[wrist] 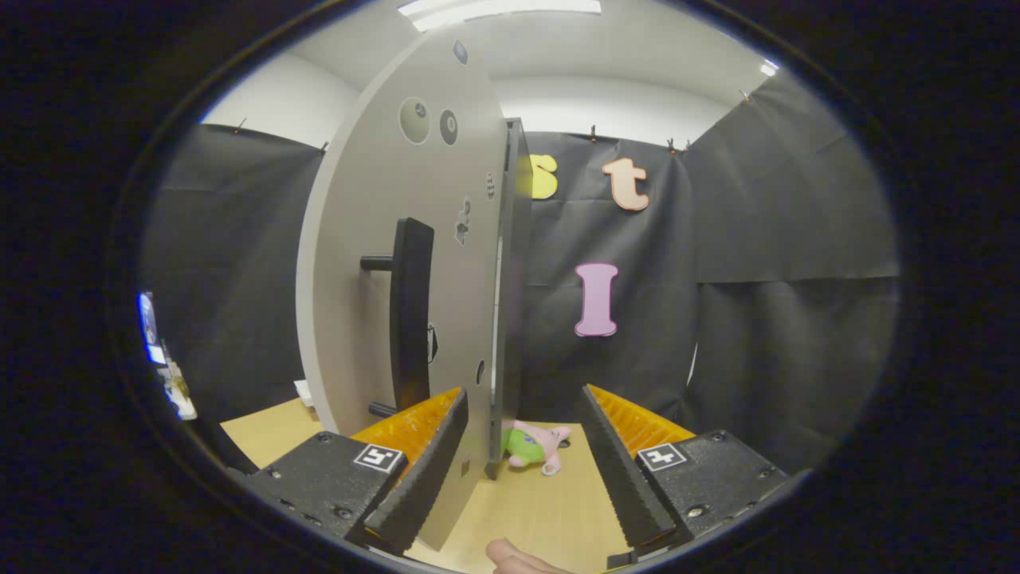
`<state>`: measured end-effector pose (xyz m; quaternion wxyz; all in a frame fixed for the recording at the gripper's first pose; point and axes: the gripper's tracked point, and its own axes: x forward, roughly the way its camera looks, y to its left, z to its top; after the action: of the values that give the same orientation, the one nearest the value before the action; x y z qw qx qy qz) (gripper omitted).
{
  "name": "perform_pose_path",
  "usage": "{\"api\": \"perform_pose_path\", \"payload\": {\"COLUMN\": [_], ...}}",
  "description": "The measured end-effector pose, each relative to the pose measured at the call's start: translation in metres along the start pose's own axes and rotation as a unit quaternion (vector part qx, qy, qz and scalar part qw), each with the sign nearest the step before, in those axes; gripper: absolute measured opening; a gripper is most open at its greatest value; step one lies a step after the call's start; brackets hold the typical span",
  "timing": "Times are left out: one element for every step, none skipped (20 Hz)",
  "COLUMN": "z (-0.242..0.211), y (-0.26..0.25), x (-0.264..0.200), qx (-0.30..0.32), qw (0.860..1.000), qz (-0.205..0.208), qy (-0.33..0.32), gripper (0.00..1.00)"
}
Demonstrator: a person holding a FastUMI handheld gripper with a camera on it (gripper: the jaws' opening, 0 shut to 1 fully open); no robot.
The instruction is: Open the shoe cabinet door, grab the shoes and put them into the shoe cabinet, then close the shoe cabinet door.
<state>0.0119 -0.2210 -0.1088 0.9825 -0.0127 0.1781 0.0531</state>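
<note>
Gripper (pixel 522 470) spread wide; cabinet door (pixel 382 263) edge-on between fingers; shoe (pixel 534 446) just ahead.

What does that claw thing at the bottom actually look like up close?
The claw has two long straight fingers with ridged, saw-toothed inner faces, standing apart. Each is bolted to a dark, rough-textured block fixed with screws, and each block carries a small square black-and-white marker. No cables are visible.
</note>
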Motion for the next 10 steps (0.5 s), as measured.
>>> {"api": "perform_pose_path", "payload": {"z": [0.002, 0.002, 0.002, 0.001, 0.001, 0.001, 0.002, 0.002, 0.003, 0.003], "y": [0.003, 0.006, 0.009, 0.014, 0.019, 0.026, 0.031, 0.037, 0.043, 0.051], "x": [0.000, 0.000, 0.000, 0.000, 0.001, 0.001, 0.002, 0.003, 0.004, 0.004], "qx": [0.000, -0.002, -0.003, -0.003, -0.001, 0.000, 0.002, 0.000, -0.001, 0.000], "qw": [1.000, 1.000, 1.000, 1.000, 1.000, 1.000, 1.000, 1.000, 1.000, 1.000], "qz": [0.001, 0.002, 0.004, 0.005, 0.006, 0.007, 0.008, 0.010, 0.012, 0.015], "qy": [-0.001, 0.000, 0.002, 0.004, 0.007, 0.011, 0.014, 0.014, 0.013, 0.013], "gripper": [0.92, 0.92, 0.93, 0.92, 0.92, 0.92, 0.93, 0.92, 0.92, 0.92]}}
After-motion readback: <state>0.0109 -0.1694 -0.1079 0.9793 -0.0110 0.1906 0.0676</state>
